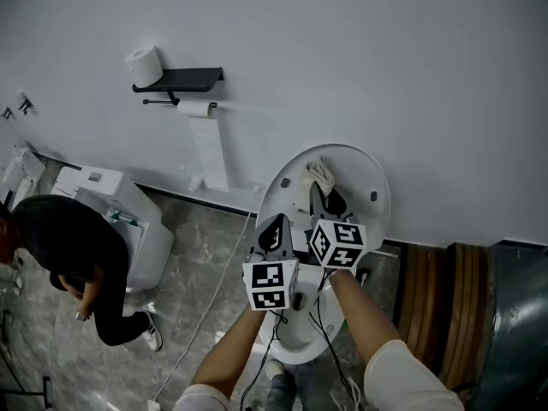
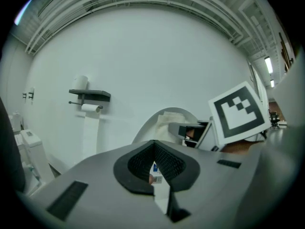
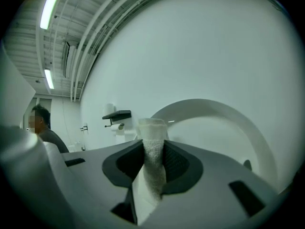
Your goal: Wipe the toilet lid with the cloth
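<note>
Against the white wall point(image 1: 385, 58) the toilet lid point(image 1: 364, 178) stands raised, its inner face turned to the person. That leaves it open to a level, forward reach. Below it sits the toilet bowl point(image 1: 300, 342), between the person's forearms.

The right hand-held gripper point(image 1: 318, 195) points at the lid's upper part with its jaws clamped on the cloth point(image 1: 322, 175). A folded tuft of cloth stands out past the tips, so fabric rather than plastic would meet the surface. Whether it is pressing on the lid yet, I cannot tell.

The left hand-held gripper point(image 1: 276, 223) hangs lower, near the lid's left edge. Its jaws are closed together with nothing between them, probably kept clear of the wiping path.
</note>
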`<state>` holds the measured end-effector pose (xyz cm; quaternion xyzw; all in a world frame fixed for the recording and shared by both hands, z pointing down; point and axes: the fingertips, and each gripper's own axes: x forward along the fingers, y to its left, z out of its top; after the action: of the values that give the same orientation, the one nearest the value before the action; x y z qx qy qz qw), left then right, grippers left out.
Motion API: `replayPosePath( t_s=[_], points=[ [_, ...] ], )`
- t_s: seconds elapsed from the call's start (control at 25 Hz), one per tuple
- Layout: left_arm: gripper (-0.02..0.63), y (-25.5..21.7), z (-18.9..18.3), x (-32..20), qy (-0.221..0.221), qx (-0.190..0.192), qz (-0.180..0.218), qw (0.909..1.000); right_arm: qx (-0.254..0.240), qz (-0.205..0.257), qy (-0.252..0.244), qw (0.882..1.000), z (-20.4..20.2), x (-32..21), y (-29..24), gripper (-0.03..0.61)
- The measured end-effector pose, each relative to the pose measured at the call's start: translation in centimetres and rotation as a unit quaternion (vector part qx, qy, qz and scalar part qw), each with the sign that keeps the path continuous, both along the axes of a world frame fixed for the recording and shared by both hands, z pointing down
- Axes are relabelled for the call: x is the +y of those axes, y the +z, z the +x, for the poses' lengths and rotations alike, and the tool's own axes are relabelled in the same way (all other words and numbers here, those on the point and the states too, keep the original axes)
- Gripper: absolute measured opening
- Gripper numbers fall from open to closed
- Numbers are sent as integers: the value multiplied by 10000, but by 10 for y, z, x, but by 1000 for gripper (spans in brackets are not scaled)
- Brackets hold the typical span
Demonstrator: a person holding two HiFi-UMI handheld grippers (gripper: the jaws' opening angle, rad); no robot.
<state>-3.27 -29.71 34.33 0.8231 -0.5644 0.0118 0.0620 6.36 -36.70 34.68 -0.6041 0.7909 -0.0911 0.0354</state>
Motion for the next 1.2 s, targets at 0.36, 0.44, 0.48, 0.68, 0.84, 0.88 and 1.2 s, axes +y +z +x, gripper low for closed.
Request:
replayPosePath(
  t_s=[0.36, 0.44, 0.48, 0.68, 0.84, 0.88, 1.2],
  points=[
    [2, 26, -12, 0, -173, 53, -332, 9993, 89, 16, -145, 9999, -19, -60, 8, 98],
    [1, 29, -13, 1, -170, 44, -376, 9991, 160, 39, 7, 9999, -14, -65, 11, 100],
    [2, 30, -13, 1, -163, 34, -386, 9991, 211, 66, 86, 9997, -10, -67, 10, 100],
    [1, 33, -13, 4, -119, 30, -401, 9991, 854, 239, 628, 9941, 25, -67, 6, 100],
    [2, 43, -8, 12, -41, 63, -501, 9987, 889, 203, 1183, 9888, 70, -59, 11, 100],
    [1, 45, -6, 14, -24, 68, -512, 9987, 845, 181, 1327, 9874, 82, -55, 12, 100],
    [2, 47, -5, 19, 24, 105, -502, 9987, 635, 26, 1918, 9794, 136, -36, 27, 100]
  ],
)
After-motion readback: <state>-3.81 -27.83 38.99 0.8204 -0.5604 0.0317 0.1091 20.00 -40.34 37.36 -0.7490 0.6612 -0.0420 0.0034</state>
